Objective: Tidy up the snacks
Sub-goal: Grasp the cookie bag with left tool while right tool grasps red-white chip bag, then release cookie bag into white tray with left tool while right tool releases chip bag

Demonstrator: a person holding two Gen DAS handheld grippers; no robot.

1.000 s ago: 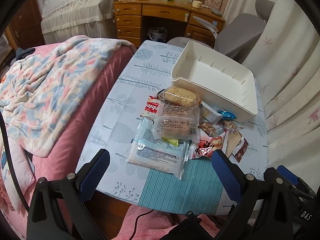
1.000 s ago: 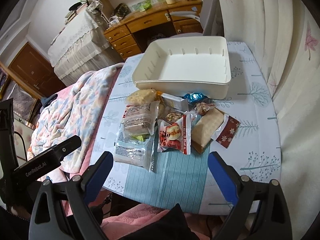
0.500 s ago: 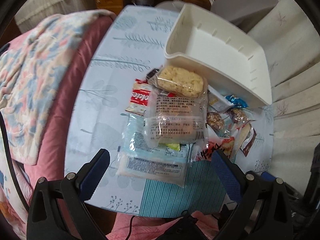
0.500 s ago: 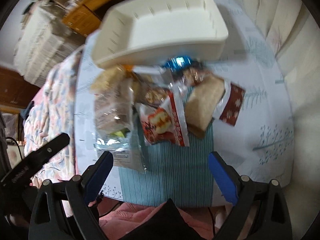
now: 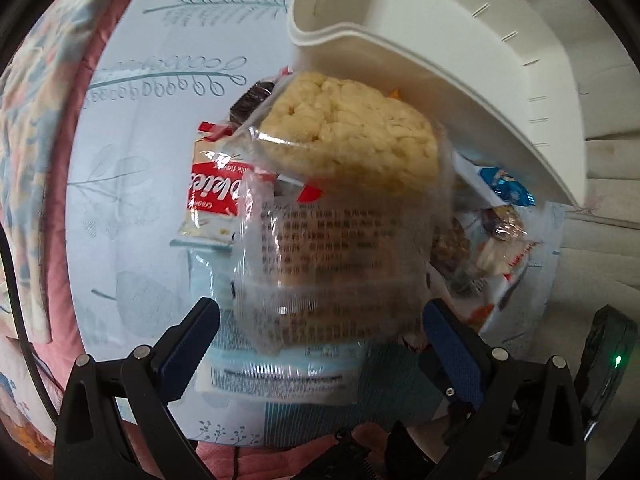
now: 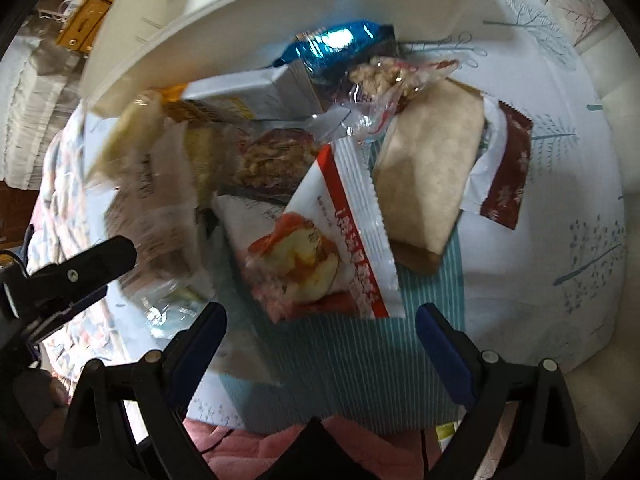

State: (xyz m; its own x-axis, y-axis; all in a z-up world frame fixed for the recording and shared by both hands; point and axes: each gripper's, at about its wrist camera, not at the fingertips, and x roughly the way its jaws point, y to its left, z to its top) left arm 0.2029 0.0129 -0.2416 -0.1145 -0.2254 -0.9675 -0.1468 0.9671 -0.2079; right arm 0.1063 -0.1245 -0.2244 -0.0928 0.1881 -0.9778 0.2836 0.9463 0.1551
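Observation:
A pile of snack packets lies on the table in front of a white bin (image 5: 460, 64). My left gripper (image 5: 320, 326) is open, its jaws straddling a clear packet of brown cakes (image 5: 332, 256), with a pale rice cake packet (image 5: 352, 140) just beyond. My right gripper (image 6: 320, 328) is open just short of a red-and-white packet (image 6: 320, 248). A beige packet (image 6: 432, 176), a blue foil packet (image 6: 336, 44) and a white box (image 6: 248, 92) lie beyond it. The white bin (image 6: 280, 8) stands behind them.
A red cookie packet (image 5: 212, 196) and a flat blue-white pack (image 5: 276, 376) lie under the pile. The left gripper's finger (image 6: 80, 268) shows at the left of the right wrist view. A bed with a floral blanket (image 5: 28, 120) borders the table on the left. Curtains hang at the right.
Both grippers have dropped down and forward close to the snack pile. The left one now straddles the clear cake packet; the right one is near the red-and-white packet. Both stay open.

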